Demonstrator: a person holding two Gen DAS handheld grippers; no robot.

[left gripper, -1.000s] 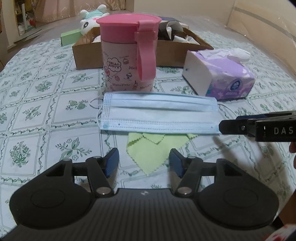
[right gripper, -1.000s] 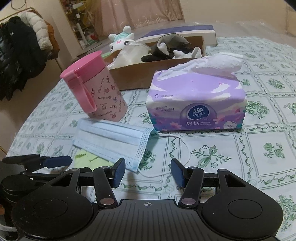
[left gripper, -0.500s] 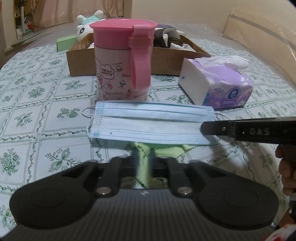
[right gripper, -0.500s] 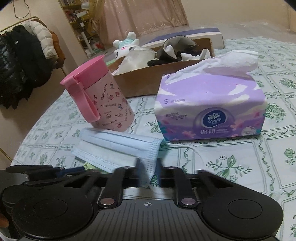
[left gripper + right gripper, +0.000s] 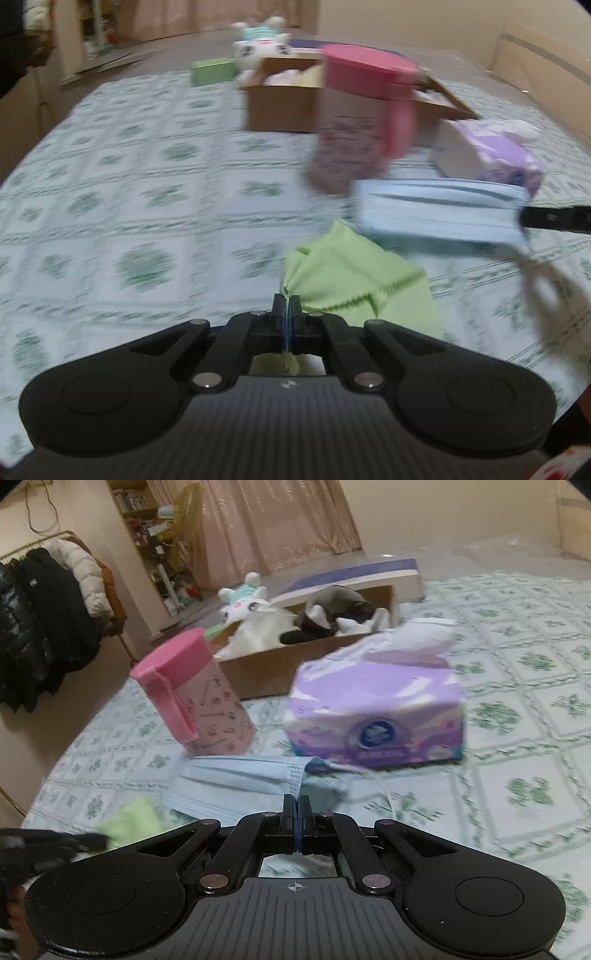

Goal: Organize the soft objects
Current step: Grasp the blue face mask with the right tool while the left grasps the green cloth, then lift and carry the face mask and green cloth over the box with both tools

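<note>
Both grippers have snapped closed: left gripper (image 5: 287, 306) pinching the lime-green microfibre cloth (image 5: 354, 280), right gripper (image 5: 296, 806) pinching the pale-blue pleated face mask (image 5: 243, 779). Lifting both clear before swinging boxward should avoid snagging

Two close wrist views angled down over the patterned tabletop (image 5: 147, 206), both sharing the pink cup (image 5: 199, 698).

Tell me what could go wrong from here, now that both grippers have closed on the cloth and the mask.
1. The left gripper pinches only an edge of the green cloth; it could slip free when lifted.
2. The right gripper holds the face mask by one end, so its loose ear loop may drag or snag.
3. The pink cup stands right behind the mask; a swinging mask might nudge it.
</note>
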